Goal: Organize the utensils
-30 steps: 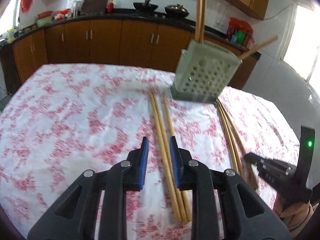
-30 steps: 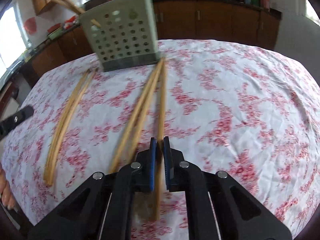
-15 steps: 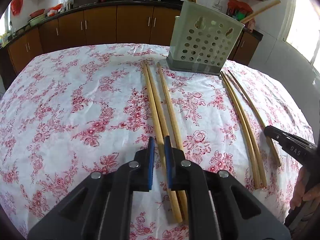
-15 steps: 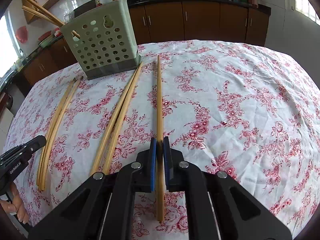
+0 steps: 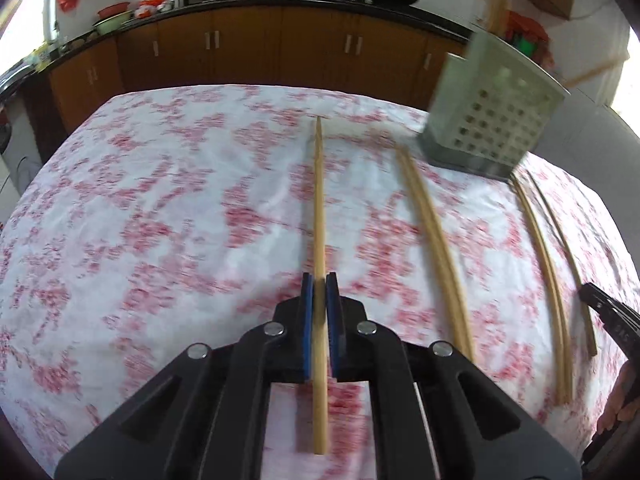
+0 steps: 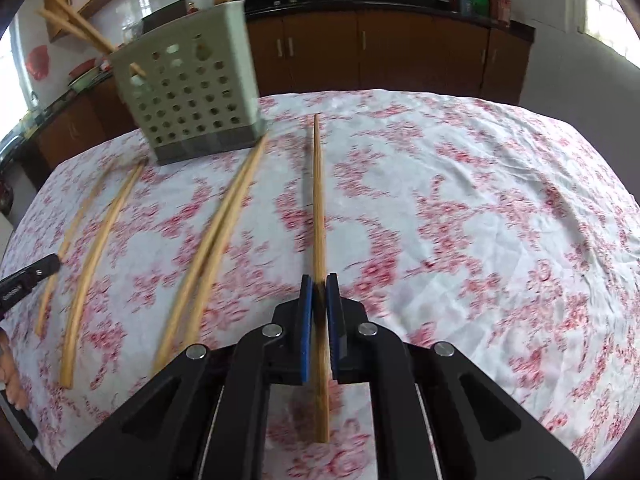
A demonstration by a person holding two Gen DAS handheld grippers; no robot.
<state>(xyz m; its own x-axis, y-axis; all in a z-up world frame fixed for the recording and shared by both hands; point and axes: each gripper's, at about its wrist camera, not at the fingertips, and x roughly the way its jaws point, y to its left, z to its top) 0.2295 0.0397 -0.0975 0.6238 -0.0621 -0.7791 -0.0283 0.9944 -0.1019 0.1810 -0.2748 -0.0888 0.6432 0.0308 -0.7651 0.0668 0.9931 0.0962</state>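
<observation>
Two hand-held grippers over a floral tablecloth (image 5: 120,200). The left gripper (image 5: 319,294) pinches one chopstick (image 5: 319,200) left of the perforated utensil basket (image 5: 496,120); the right gripper (image 6: 319,294) clamps another chopstick (image 6: 318,200) right of the basket. Loose chopsticks (image 6: 224,232) lie before it. Each stick should probably tip upright before dropping in, avoiding the rim.

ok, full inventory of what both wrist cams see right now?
basket: one, grey-green, perforated, far side of table
chopsticks in basket: at least three, tan, sticking out the top
loose chopsticks: five, tan, on the tablecloth near the basket
held chopsticks: two, tan, one per hand-held gripper
tablecloth: one, white with red flowers
cabinets: brown, behind table
left hand-held gripper: black, blue pads, shut on a chopstick
right hand-held gripper: same, shut on a chopstick
</observation>
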